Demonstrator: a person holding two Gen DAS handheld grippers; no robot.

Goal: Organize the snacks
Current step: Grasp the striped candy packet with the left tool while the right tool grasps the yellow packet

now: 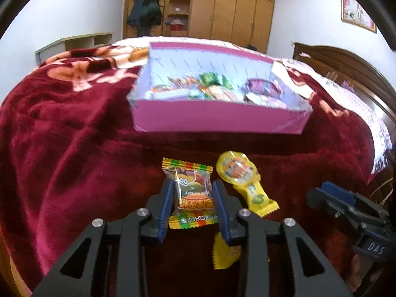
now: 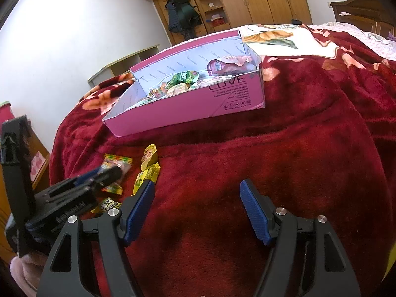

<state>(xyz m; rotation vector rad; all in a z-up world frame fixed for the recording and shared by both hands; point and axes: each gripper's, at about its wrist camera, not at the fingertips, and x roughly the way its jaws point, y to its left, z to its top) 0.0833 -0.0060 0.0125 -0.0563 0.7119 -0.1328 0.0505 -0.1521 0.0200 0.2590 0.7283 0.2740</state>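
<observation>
My left gripper (image 1: pixel 192 193) has its ribbed blue pads (image 1: pixel 165 210) closed against the two long sides of a gummy packet (image 1: pixel 191 195), a glossy, crinkly plastic pillow with zigzag-cut ends striped yellow, green and red. The jaws stand narrow, only as wide as the packet. The packet sits just above the deep red blanket (image 1: pixel 74 148), a plush, velvety pile with pale flower shapes woven into it.

Just to the right of the packet lies a yellow candy (image 1: pixel 237 175), a round, shiny disc on a flat wrapped handle, shaped like a paddle. A crumpled scrap of yellow wrapper (image 1: pixel 222 255) with a serrated edge shows under my right finger.

My right gripper (image 2: pixel 196 205) hovers over bare blanket with its jaws well apart and nothing between them; the ridged rubber pads face each other across empty pile.

Farther up the bed sits the pink box (image 1: pixel 217 120), smooth cardboard with straight walls and a pale printed lining. Inside it lies a heap of foil and plastic snack packs (image 1: pixel 212 86) in green, orange and purple, all wrinkled and reflective. The box is well apart from the packet I hold.
</observation>
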